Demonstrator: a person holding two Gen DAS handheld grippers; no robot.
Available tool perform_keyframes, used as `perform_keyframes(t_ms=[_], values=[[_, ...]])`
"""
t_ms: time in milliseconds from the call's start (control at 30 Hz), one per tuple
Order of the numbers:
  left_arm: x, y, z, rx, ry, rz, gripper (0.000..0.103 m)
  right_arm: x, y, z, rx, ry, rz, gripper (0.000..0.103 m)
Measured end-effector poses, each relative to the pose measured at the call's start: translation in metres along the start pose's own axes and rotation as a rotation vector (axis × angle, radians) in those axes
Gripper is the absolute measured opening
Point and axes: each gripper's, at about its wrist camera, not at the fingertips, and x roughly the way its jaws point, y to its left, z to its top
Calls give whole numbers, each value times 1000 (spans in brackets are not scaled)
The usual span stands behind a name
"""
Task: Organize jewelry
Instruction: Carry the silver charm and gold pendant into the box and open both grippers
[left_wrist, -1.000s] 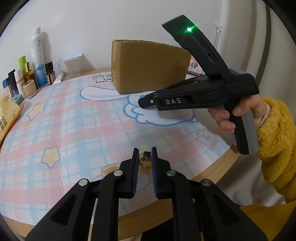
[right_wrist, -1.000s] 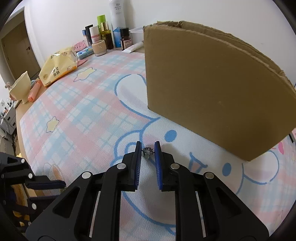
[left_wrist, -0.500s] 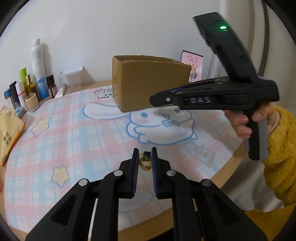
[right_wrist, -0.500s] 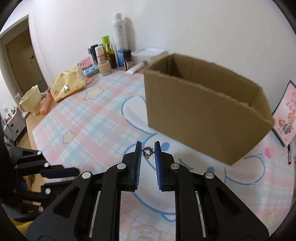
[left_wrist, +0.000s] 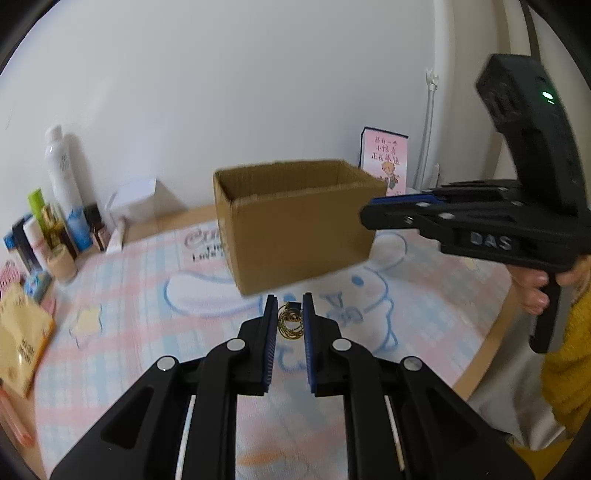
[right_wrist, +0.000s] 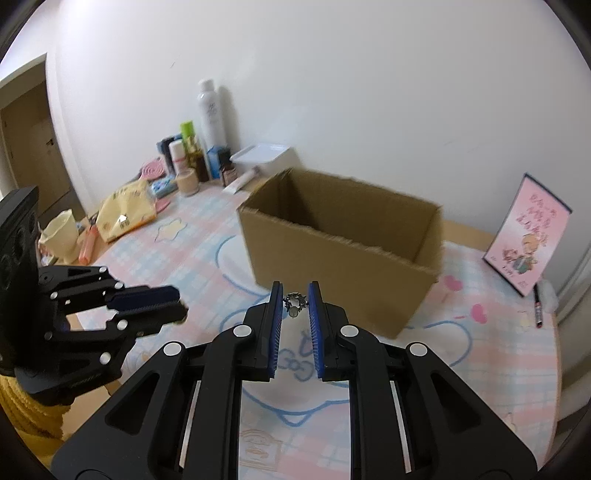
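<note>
My left gripper (left_wrist: 289, 314) jaws clamped on a gold chain (left_wrist: 290, 325), right gripper (right_wrist: 295, 301) jaws pinching a silver pendant chain (right_wrist: 294, 303), both lifted above the counter (right_wrist: 192, 258), open cardboard box (right_wrist: 343, 251) just beyond

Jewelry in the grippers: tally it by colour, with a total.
Gold: 1, the gold chain pinched in the left gripper.
Silver: 1, the silver piece pinched in the right gripper.
Total: 2.
</note>
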Motion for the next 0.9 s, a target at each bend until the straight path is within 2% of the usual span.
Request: perform_keyframes(t_ms=[233,533,700,900], values=[[10,-1,47,18,-29,30,13,-23,-19,14,14,-61,-58,13],[31,-1,107,26,-46,58,13,-27,-48,37,62,-77,-87,13],[50,1,124,25,-25,65,13,-17,-60,46,74,-65,-89,13],[84,6,128,8,44,79,13,15,-77,49,122,0,-78,13]])
